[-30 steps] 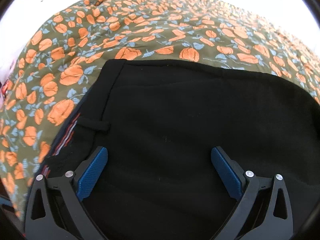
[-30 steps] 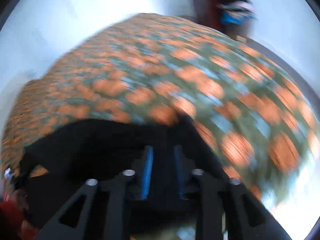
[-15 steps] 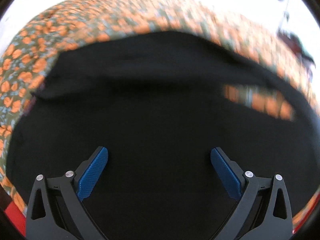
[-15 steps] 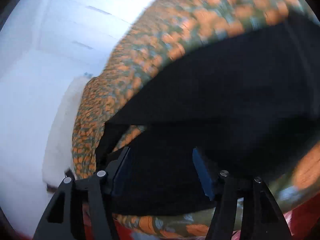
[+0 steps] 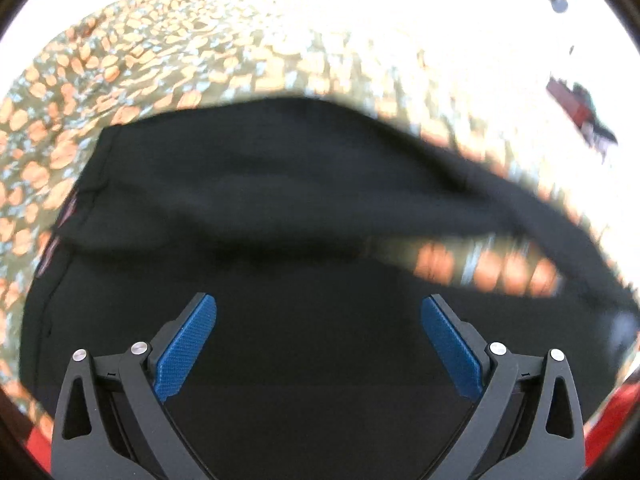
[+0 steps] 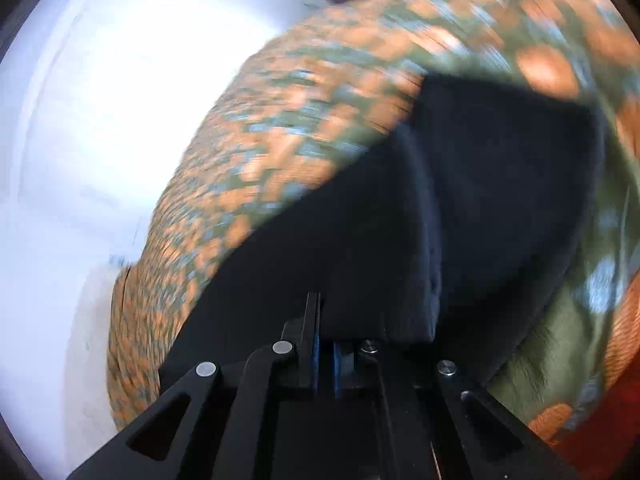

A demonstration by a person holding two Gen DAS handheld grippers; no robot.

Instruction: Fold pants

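Black pants (image 5: 280,200) lie on a bed with an orange-flowered green cover (image 5: 140,60). In the left wrist view a pant leg stretches across to the right above the folded body. My left gripper (image 5: 319,344) is open and empty, hovering over the black cloth. In the right wrist view my right gripper (image 6: 325,354) is shut on an edge of the black pants (image 6: 480,200), with the cloth draped forward over the cover (image 6: 300,120). The view is blurred by motion.
A white wall (image 6: 100,100) stands left of the bed. Dark red furniture (image 5: 576,108) shows far right. Something red (image 5: 612,412) lies at the bed's near edge.
My right gripper opened briefly, then shut on the pants' edge and swung with it. The pant leg now stretches across the left wrist view. The left gripper stays open.
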